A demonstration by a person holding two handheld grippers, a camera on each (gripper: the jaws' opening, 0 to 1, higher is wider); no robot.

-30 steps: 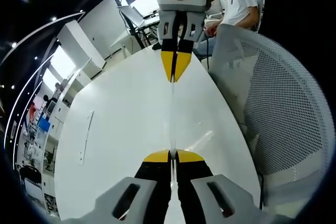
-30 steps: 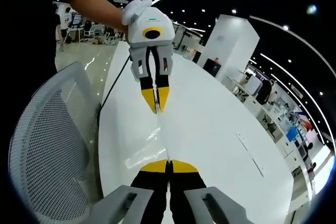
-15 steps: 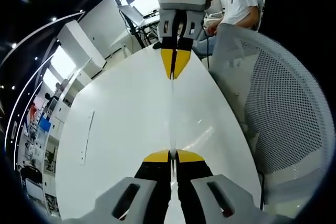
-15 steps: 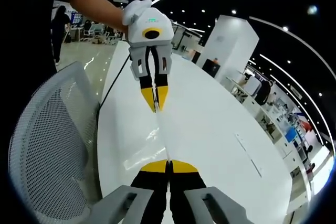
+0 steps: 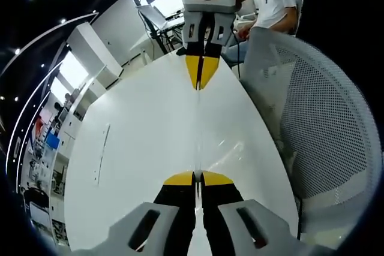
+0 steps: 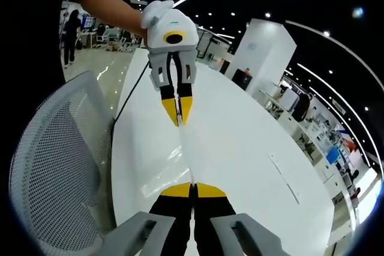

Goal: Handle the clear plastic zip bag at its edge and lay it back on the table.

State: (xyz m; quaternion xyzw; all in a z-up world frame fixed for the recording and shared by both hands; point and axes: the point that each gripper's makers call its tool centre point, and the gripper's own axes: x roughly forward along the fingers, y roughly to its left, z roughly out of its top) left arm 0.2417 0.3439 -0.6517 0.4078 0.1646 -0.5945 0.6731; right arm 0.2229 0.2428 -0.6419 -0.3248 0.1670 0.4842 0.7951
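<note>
Mesh chair (image 5: 324, 118) crowds one table (image 5: 138, 148) edge; far side open

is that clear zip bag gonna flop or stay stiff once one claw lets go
Probably flop: the clear zip bag reads as thin film, pulled into a taut edge between the left claw and right claw. Likely very light and slippery, given its glossy sheen above the table.

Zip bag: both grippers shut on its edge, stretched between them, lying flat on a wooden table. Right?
Not wooden. The table is plain white, as the left gripper view shows. The rest holds: the left gripper and right gripper are shut on the clear zip bag, whose edge is stretched between them.
</note>
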